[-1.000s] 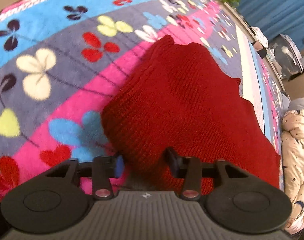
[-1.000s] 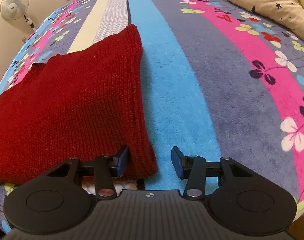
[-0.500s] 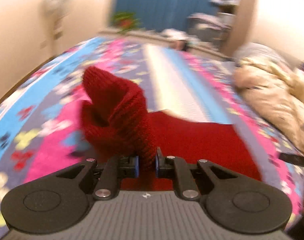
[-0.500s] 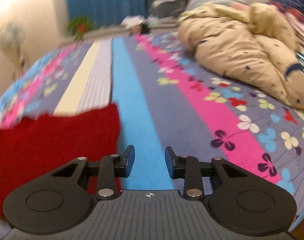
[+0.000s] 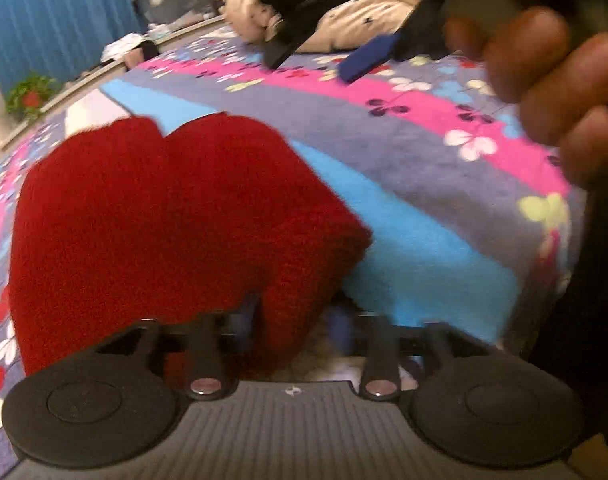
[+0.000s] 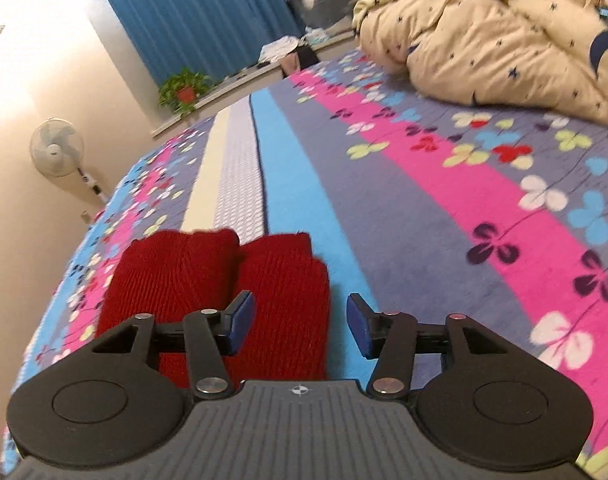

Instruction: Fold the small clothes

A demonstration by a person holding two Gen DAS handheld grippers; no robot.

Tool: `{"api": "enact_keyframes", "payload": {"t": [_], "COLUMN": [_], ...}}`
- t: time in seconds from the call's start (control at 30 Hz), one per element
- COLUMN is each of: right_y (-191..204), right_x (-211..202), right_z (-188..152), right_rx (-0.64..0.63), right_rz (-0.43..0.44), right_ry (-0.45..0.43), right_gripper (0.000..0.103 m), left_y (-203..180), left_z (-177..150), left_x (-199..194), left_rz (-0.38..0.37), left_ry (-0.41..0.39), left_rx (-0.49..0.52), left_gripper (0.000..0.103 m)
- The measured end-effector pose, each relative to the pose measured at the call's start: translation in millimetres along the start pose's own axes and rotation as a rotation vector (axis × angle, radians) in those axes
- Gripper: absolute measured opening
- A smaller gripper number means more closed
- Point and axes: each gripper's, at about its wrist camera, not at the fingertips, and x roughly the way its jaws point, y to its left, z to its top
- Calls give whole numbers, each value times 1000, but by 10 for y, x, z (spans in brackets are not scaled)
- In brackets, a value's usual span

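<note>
While lying folded on the striped, flower-printed bed cover (image 6: pixel 403 216), red knitted garment (image 6: pixel 224 288) sits low and left of centre in the right view, its near right corner under the spread, empty right tongs (image 6: pixel 300 322), which have just been opening. Left tongs (image 5: pixel 294 326), blurred and angled down at the bed, also just opening, with a fold of red knit between the parted pads, grip unclear. Fingers of a hand (image 5: pixel 543 76) blurred at upper right there.
</note>
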Motion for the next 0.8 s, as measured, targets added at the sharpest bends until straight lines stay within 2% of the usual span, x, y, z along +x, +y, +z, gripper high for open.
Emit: {"api": "enact_keyframes", "payload": {"t": [0.03,0.2,0.23,0.43,0.53,0.6,0.63,0.67,0.73,0.8], "right_y": [6,153,199,502,626,710,746,780,802,680], "right_x": [20,109,134,414,569,590,577,543,393,138], "right_z": [-5,-48,-66,-283,-407,-482,-500,-507,-461,-282], "right_rx": [4,-19,-27,-112,-160,-207,-228,-246,-272,-173], "right_rz": [14,85,101,140,110,93,123,151,162,229], "right_ry": [14,56,67,208,271,275,275,267,185,50], "right_gripper": [56,60,64,66,66,52,24,17,14,12], "left_y": [55,337,401,1041,1427,1648,1729,1767,1833,1884], "left_z": [-11,-143,-185,-584,-805,-922,-939,-939,-908,-884], "left_x": [-58,-561,-650,-1147,-1322,-1355,-1339,-1353,-1461,-1513], "left_rz": [-31,-62,-60,79,151,201,233,271,306,301], "left_ry": [-12,-97,-111,-166,-189,-180,-159,-156,-202,-230], "left_rx": [-17,-6,0,50,0,-86,-123,-142,-163,-183], "left_gripper": [69,69,69,69,69,69,69,68,68,68]}}
